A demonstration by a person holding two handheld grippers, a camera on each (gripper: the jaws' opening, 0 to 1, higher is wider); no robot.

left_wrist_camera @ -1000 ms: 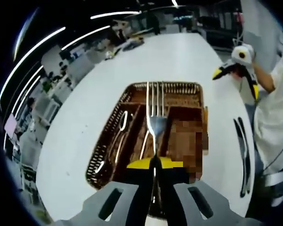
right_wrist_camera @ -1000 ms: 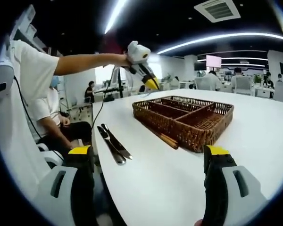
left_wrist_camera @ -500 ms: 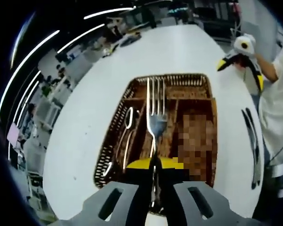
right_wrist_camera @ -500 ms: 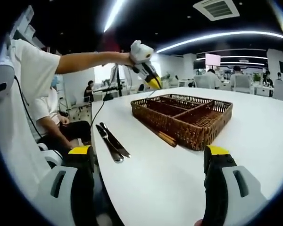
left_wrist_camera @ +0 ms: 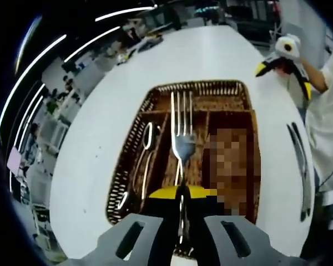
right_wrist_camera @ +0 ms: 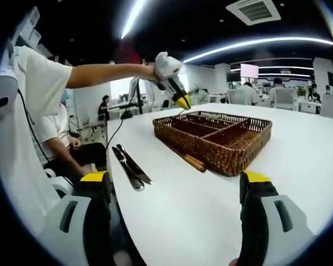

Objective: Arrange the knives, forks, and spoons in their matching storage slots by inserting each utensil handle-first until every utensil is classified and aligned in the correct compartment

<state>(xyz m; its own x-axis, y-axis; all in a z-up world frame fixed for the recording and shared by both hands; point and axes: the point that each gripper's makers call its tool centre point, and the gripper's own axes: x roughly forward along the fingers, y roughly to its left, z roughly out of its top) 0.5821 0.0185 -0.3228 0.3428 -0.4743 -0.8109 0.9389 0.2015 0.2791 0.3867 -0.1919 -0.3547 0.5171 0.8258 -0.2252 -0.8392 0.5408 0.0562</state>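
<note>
above the tray (left_wrist_camera: pixel 155 105), gripper-held fork (left_wrist_camera: pixel 181 130)

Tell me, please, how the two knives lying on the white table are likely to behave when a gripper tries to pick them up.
The knives look thin, stiff metal lying flat on the smooth table, so they would probably slide rather than lift. They lie side by side near the edge; a nudge might shift both.

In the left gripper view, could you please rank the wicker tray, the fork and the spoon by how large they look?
1. wicker tray, clearly largest.
2. fork, held in the left gripper; it is nearer the camera, so it may look oversized.
3. spoon in the tray's side slot.
</note>
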